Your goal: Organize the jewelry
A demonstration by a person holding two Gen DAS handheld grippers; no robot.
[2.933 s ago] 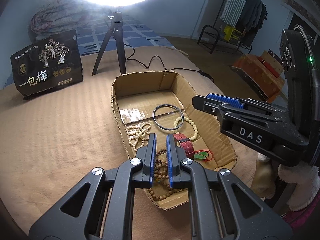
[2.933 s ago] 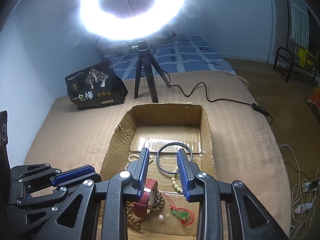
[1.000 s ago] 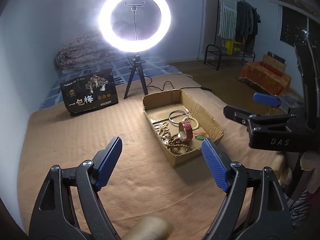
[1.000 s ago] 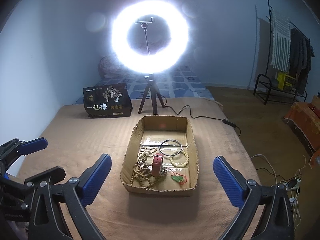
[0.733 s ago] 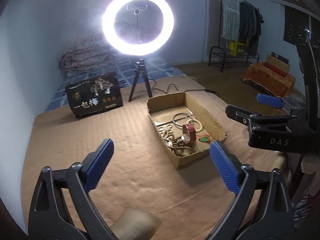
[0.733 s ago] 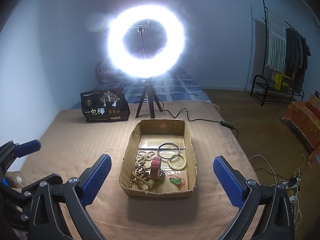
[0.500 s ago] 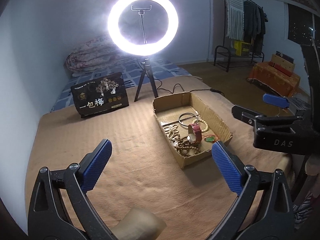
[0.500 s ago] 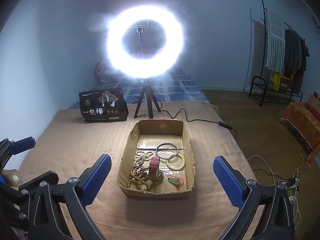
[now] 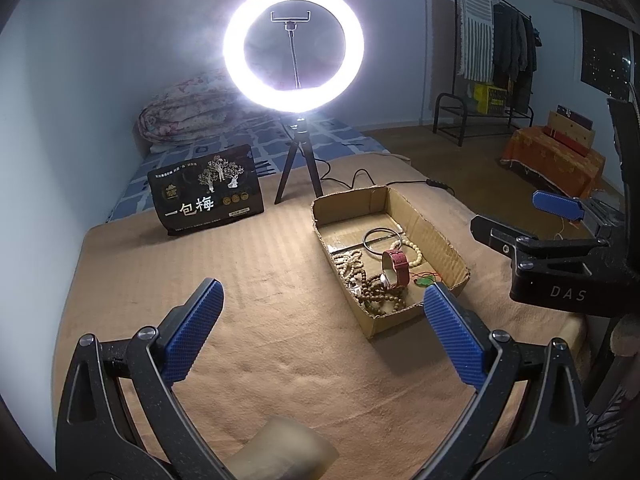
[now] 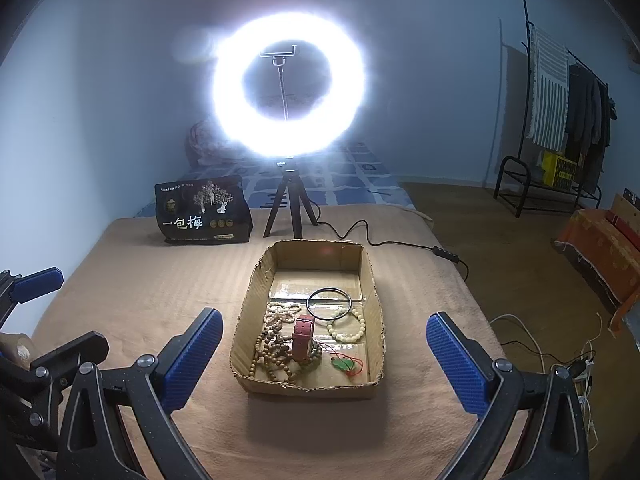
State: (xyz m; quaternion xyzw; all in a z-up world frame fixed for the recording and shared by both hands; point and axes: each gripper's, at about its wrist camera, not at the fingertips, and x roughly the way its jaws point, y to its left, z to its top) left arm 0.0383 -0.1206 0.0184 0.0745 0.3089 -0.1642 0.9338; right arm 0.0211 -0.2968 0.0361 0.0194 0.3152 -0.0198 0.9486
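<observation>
A shallow cardboard box (image 10: 372,280) (image 9: 440,240) sits on the tan blanket. Inside lie a red watch (image 10: 303,338) (image 9: 398,266), brown bead strands (image 10: 272,354) (image 9: 376,296), a cream bead bracelet (image 10: 347,324), a dark metal bangle (image 10: 329,299) (image 9: 382,240) and a green pendant on red cord (image 10: 345,365). My left gripper (image 9: 322,334) is wide open and empty, near and left of the box. My right gripper (image 10: 324,360) is wide open and empty, held back in front of the box; it also shows in the left wrist view (image 9: 556,232).
A lit ring light on a small tripod (image 10: 289,208) stands behind the box, its cable (image 10: 400,244) trailing right. A black snack bag (image 10: 203,210) stands at the back left. Folded bedding lies behind. A clothes rack (image 10: 560,128) and cables on the floor are to the right.
Both grippers have opened wide and pulled back from the box, which now looks smaller and farther away. The jewelry stays in the box.
</observation>
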